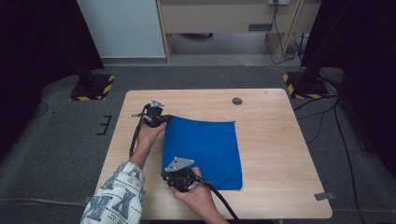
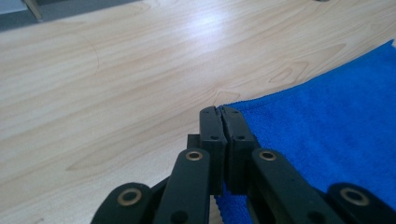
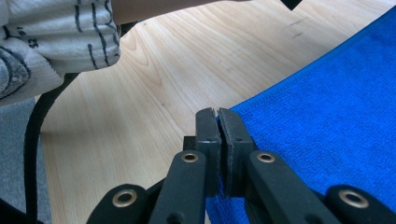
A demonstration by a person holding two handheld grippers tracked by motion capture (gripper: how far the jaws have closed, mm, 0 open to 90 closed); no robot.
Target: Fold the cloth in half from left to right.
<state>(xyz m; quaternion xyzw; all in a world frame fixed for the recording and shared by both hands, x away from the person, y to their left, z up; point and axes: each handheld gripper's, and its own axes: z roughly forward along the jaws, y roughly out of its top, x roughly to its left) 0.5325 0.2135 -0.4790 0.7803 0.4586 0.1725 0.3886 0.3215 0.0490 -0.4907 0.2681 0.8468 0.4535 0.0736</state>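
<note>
I clamp my left gripper [image 1: 163, 119] and right gripper [image 1: 176, 173] on the two left corners of the blue terry cloth [image 1: 205, 151], lying mid-table on the pale wooden table [image 1: 280, 154], so that its edge lifts evenly for folding.

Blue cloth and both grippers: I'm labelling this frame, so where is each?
blue cloth [image 1: 205, 149], high view, middle of its flat top.
left gripper [image 2: 223, 112], left gripper view, tips shut on cloth corner.
right gripper [image 3: 217, 113], right gripper view, tips shut on cloth edge.

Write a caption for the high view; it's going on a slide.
Both grippers, left and right, shut on the left corners of a blue cloth on a wooden table.
</note>
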